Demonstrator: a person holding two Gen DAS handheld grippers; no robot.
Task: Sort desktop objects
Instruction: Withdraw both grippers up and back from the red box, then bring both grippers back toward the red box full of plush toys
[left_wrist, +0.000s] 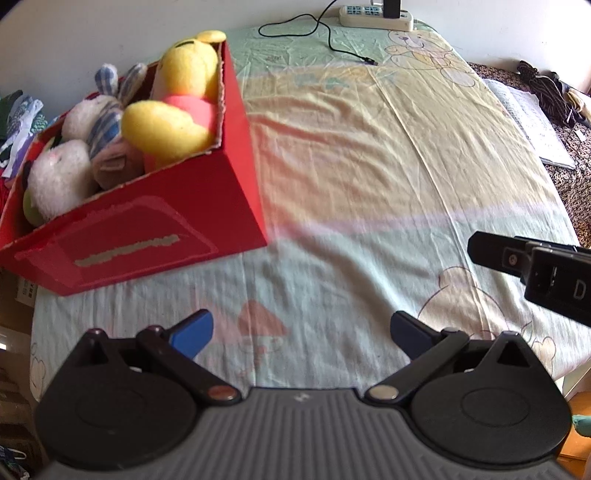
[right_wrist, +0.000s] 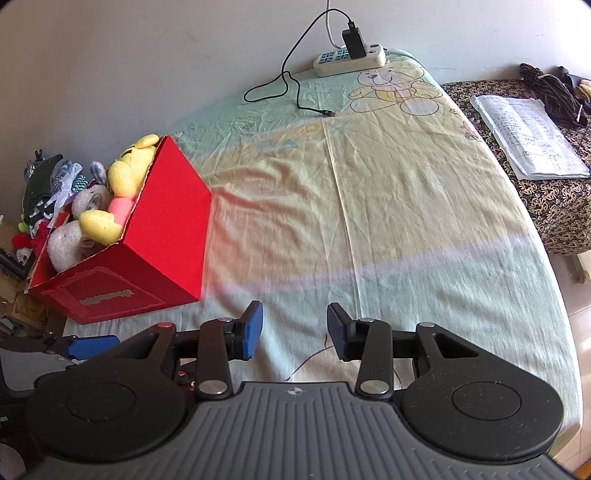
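Across the counter (right_wrist: 388, 206) nothing loose remains, I judge sorting nearly done: toys (left_wrist: 173, 92) fill the red box (left_wrist: 177, 206), and both grippers' jaws, left gripper (left_wrist: 301, 332) and right gripper (right_wrist: 294, 330), stand apart, empty.

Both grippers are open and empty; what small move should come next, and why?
Probably draw the left gripper and right gripper back: the plush toys already fill the red box, and only a charger cable lies on the bear-print sheet.
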